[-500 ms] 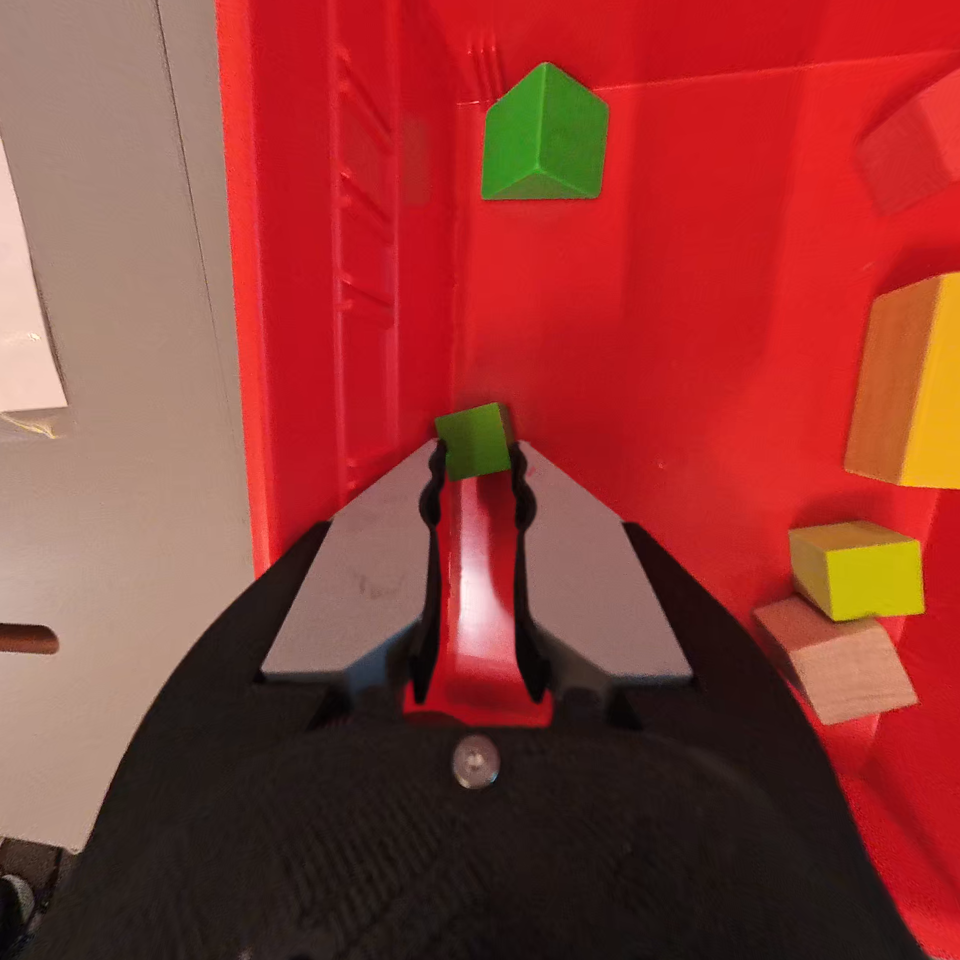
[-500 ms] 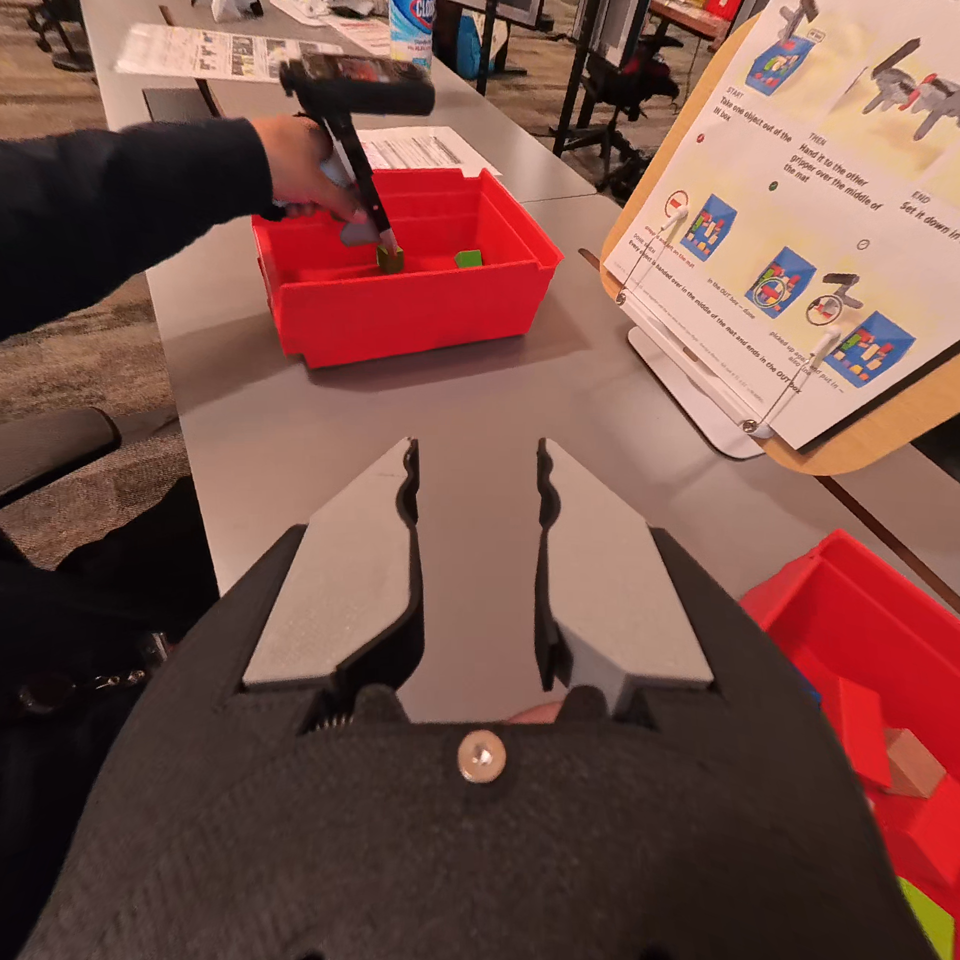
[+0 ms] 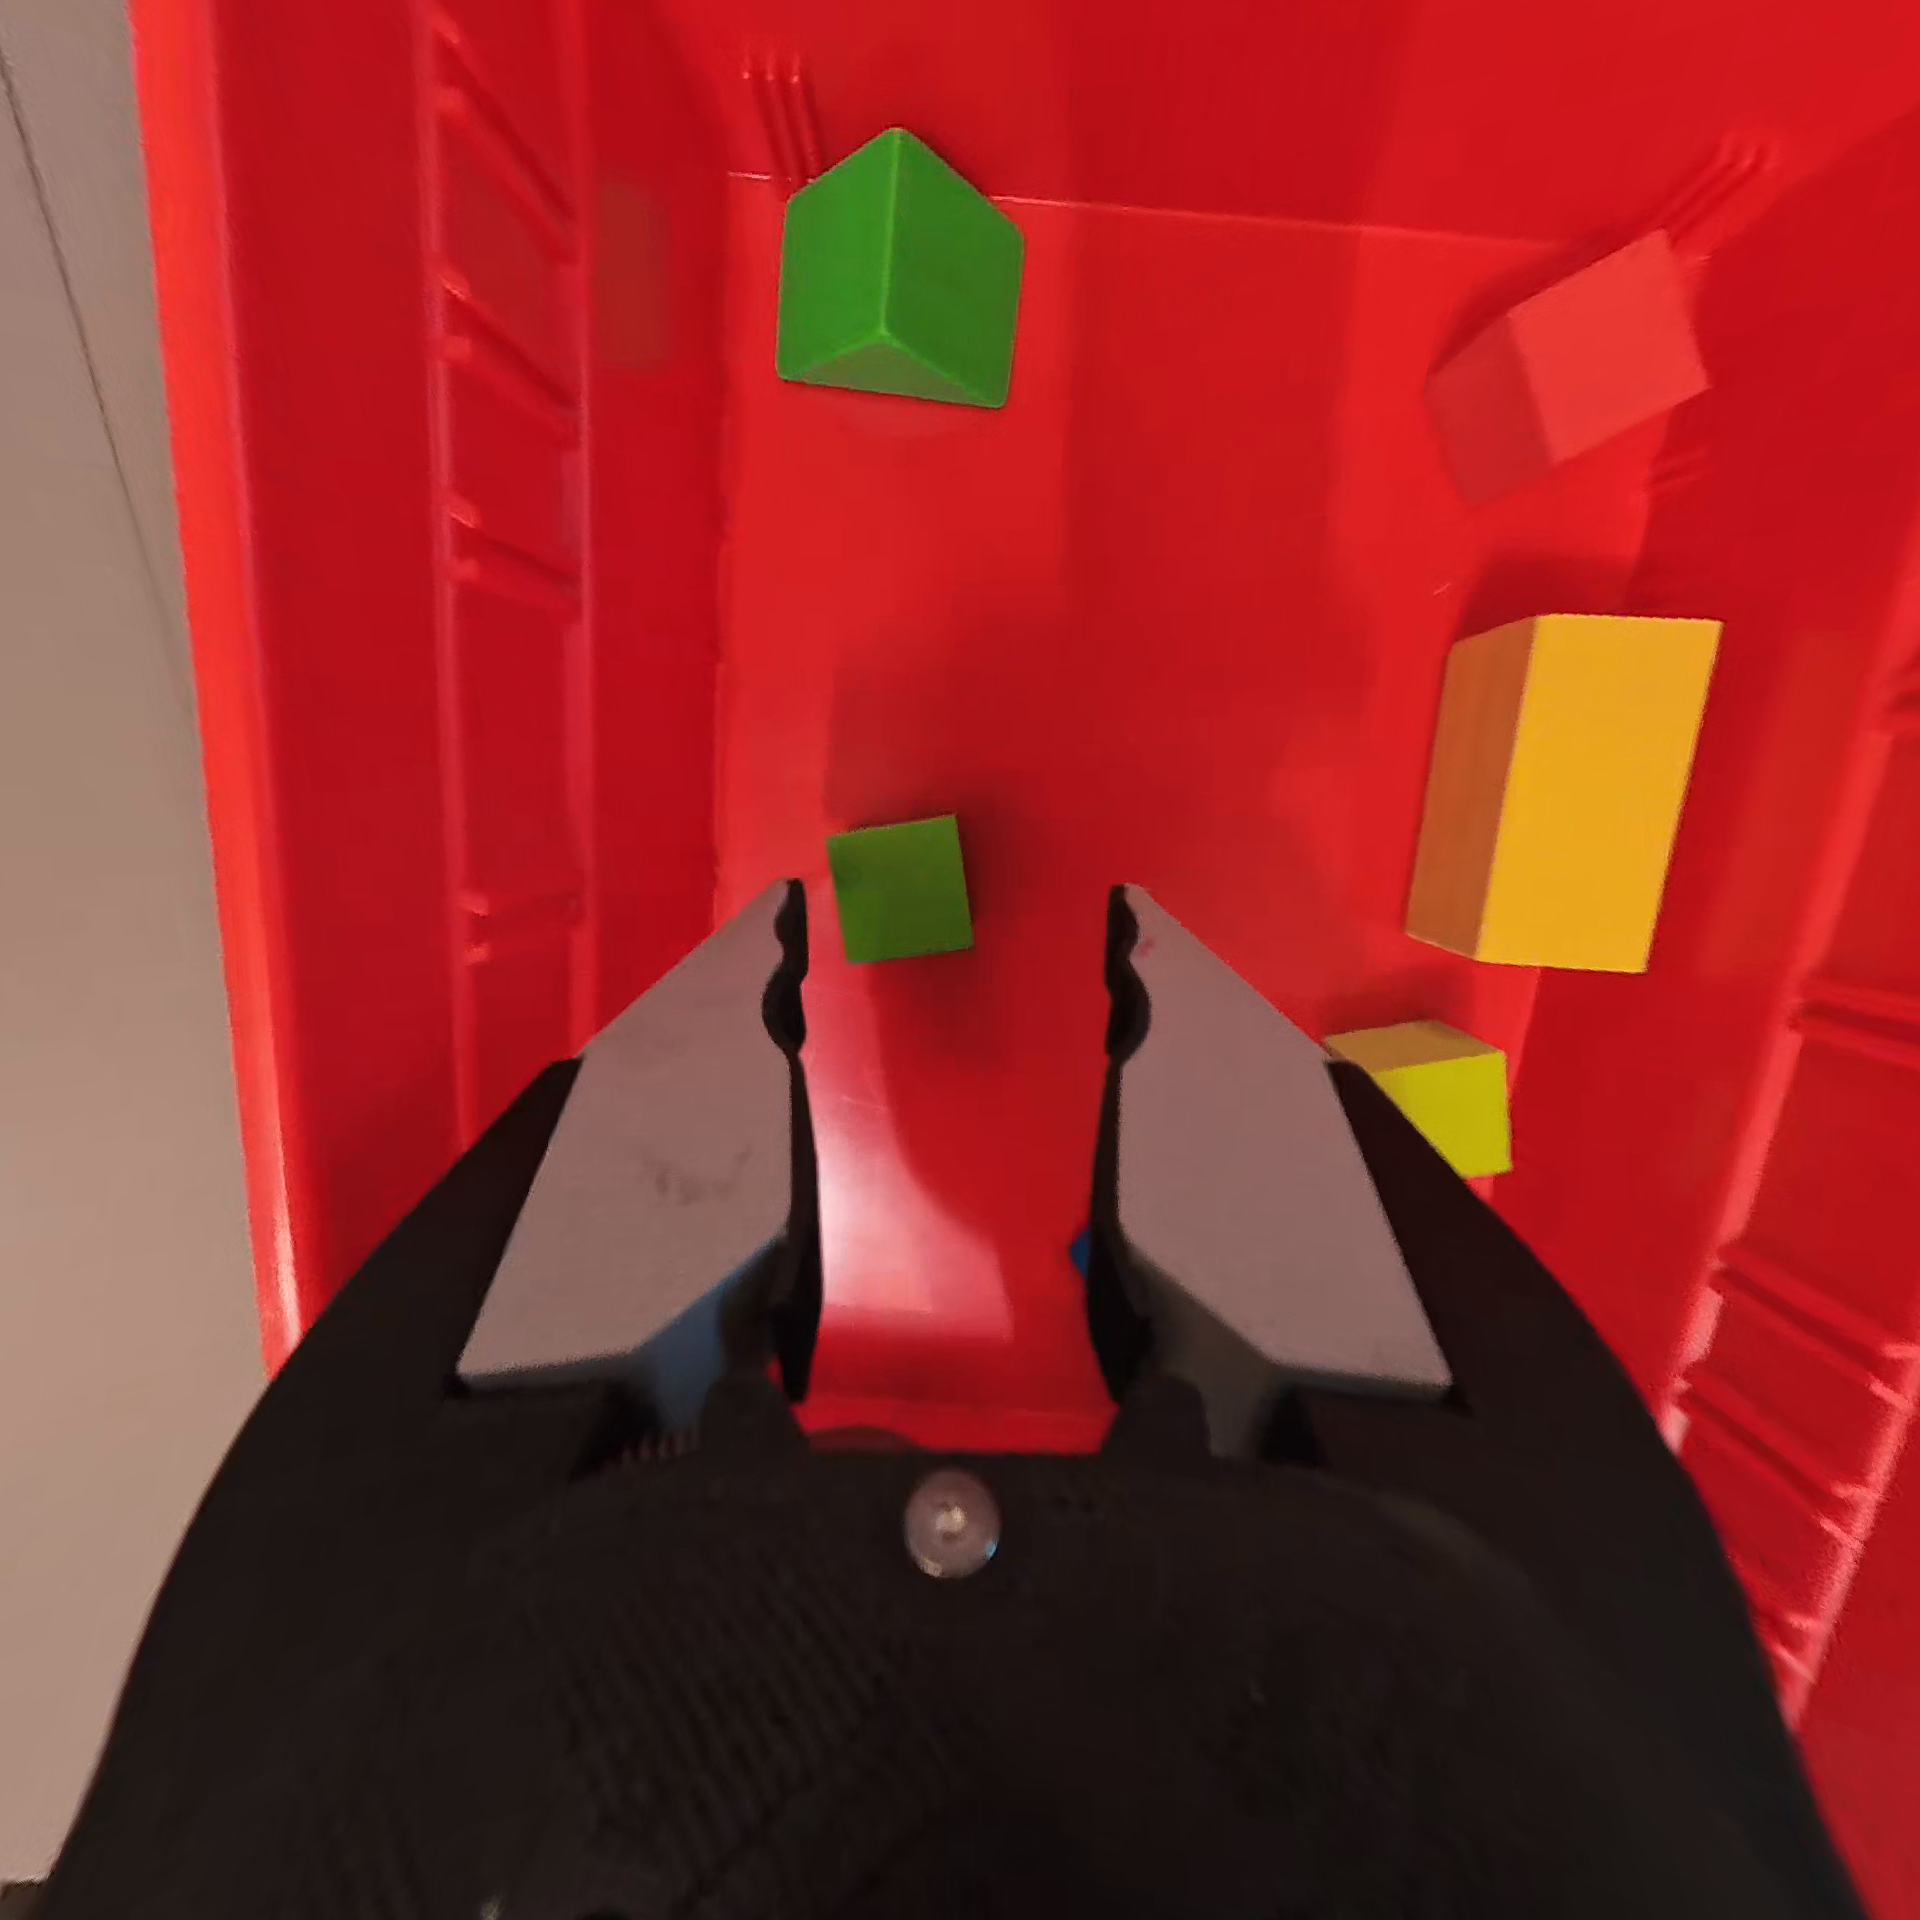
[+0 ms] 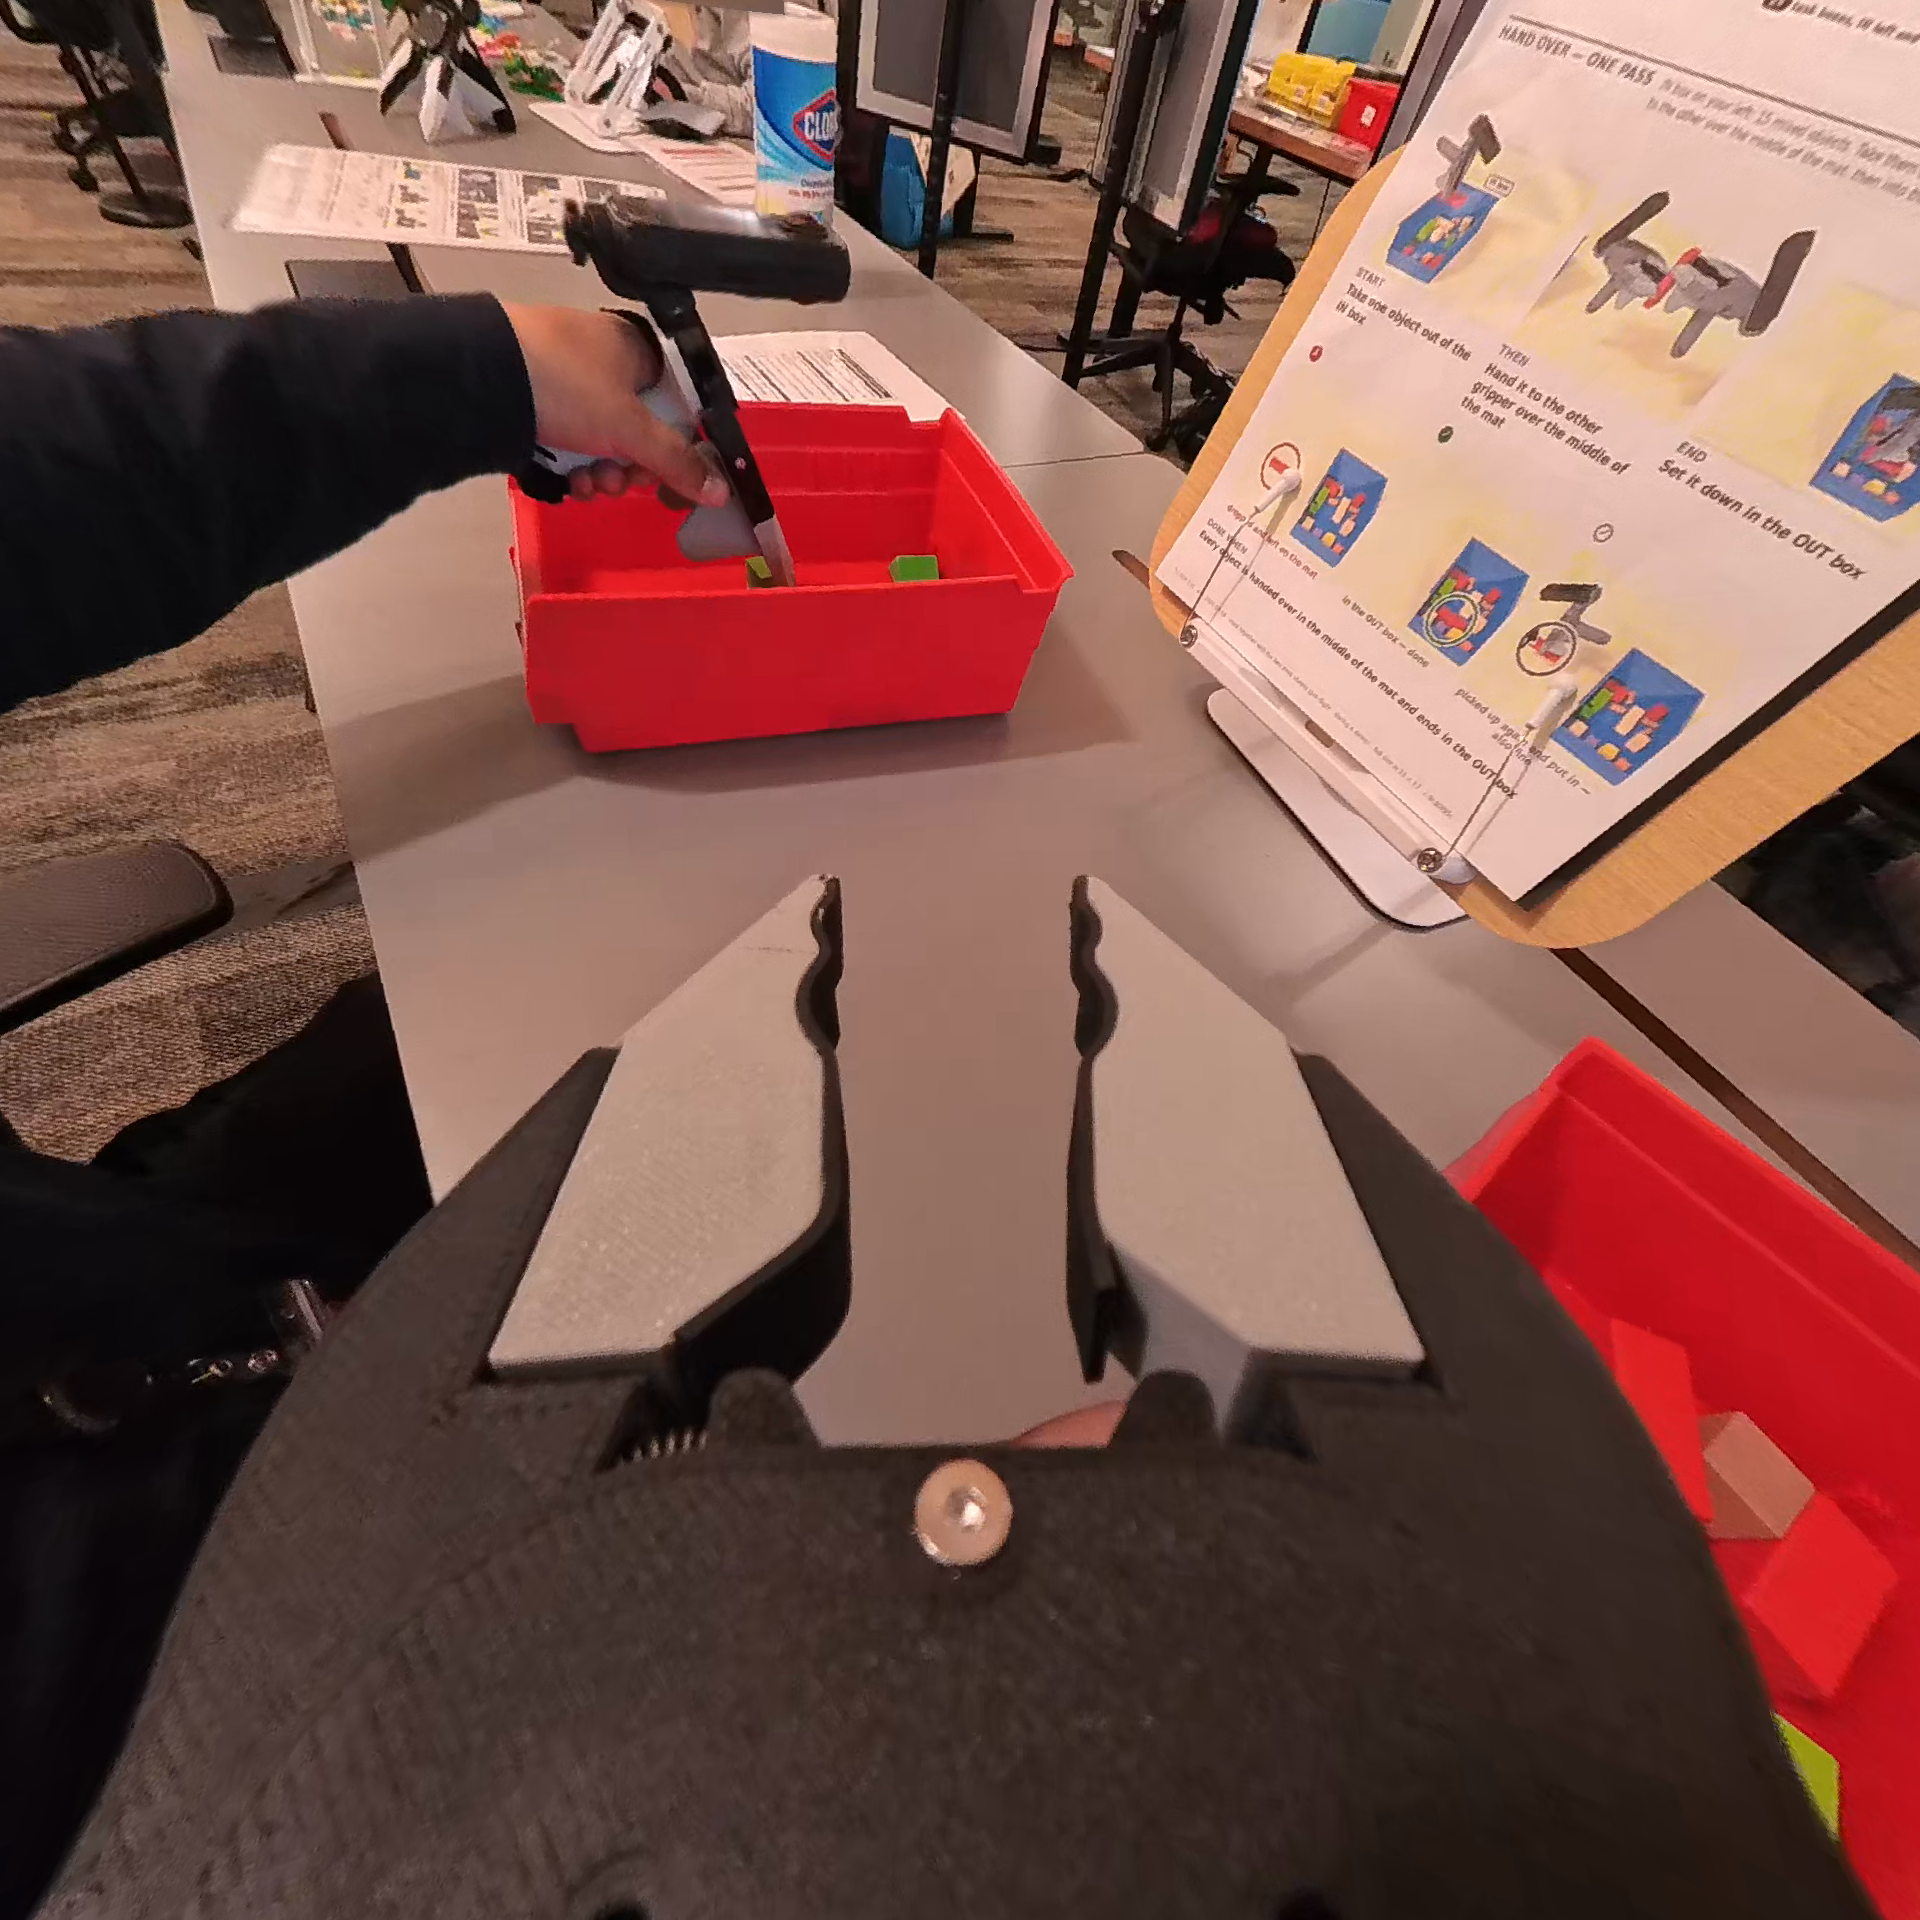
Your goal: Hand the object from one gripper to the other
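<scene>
— What has changed under your left claw [image 3: 954, 899] since half a second ago?

— You had the small green cube [image 3: 900, 888] pinched between its fingertips; now the fingers stand wide apart and the cube lies free on the floor of the red bin [image 3: 1195, 623], just beyond the left fingertip [image 3: 774, 914], nearer it than the right one. No pad presses on it.

— Is it touching that tip?

— A sliver of red shows between them, so no. The cube sits left of centre in the frame, below the green house-shaped block [image 3: 899, 270]; the orange block [image 3: 1569, 790] and the yellow-green block [image 3: 1439, 1091] are at the right.

— And your right claw [image 4: 954, 904]?

— Much as it was: half open with nothing in it, hanging over the grey surface [image 4: 935, 810]. In its view your left hand [image 4: 603, 416] reaches into the bin at upper centre.
</scene>
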Available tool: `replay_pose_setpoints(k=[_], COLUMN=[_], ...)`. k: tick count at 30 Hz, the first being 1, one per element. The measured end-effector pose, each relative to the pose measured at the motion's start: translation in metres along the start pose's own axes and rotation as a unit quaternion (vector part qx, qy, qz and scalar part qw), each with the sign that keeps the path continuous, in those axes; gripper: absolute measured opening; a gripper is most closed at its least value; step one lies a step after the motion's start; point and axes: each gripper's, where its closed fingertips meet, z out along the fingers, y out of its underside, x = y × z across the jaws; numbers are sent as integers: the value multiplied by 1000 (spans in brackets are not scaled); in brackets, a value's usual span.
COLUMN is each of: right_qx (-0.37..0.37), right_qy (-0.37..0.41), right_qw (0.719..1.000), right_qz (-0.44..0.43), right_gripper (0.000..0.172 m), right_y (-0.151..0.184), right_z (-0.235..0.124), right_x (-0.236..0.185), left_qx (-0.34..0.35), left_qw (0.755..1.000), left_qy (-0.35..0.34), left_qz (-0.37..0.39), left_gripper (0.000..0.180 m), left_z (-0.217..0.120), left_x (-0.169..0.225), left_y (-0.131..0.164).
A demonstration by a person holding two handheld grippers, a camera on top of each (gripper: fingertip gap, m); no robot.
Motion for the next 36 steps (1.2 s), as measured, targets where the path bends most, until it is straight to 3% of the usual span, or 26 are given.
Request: replay_pose_setpoints(k=[5, 6, 8, 10, 12, 15, 17, 18, 20, 22, 23, 30, 33, 36], right_qx=[-5, -6, -5, -8, -10, 1, 18, 26, 40, 45, 46, 53, 70, 75], right_qy=[4, 3, 3, 0, -9, -64, -118, -140, -184, -236, -264, -452, -494, -528], right_qw=[1000, 1000, 1000, 1000, 1000, 998, 992, 989, 981, 967, 959, 869, 835, 805], right_qz=[1, 0, -1, 0, 4, 24, 37, 40, 52, 80, 95, 193, 232, 262], right_gripper=[42, 42, 41, 41, 41, 40, 40, 40, 41, 43, 44, 56, 54, 51], right_y=[3, 3, 3, 5, 7, 5, -1, -4, -10, -12, -14, -26, -36, -40], right_z=[1, 1, 2, 4, 7, 12, 16, 18, 24, 29, 30, 27, 24, 23], right_x=[2, 2, 2, 2, 1, -14, -31, -39, -53, -69, -77, -132, -138, -143], left_qx=[-19, -23, -12, -7, 38, 171, 284, 340, 446, 531, 556, 635, 647, 651], left_qw=[999, 999, 1000, 999, 997, 979, 941, 907, 804, 699, 666, 543, 517, 507], left_qy=[-38, -28, 4, -2, -1, 21, 107, 161, 249, 267, 263, 234, 201, 184], left_qz=[11, 12, 17, 32, 62, 104, 151, 190, 305, 399, 422, 496, 523, 534], left_gripper=[55, 51, 24, 24, 23, 24, 23, 24, 24, 23, 23, 23, 23, 23], left_z=[12, 16, 20, 17, 5, -42, -91, -119, -177, -217, -228, -262, -268, -268], left_x=[-12, -9, 0, -2, 4, 34, 88, 123, 195, 246, 263, 323, 334, 341], left_y=[6, 9, 7, 6, -5, -29, -37, -35, -8, 30, 43, 89, 101, 109])
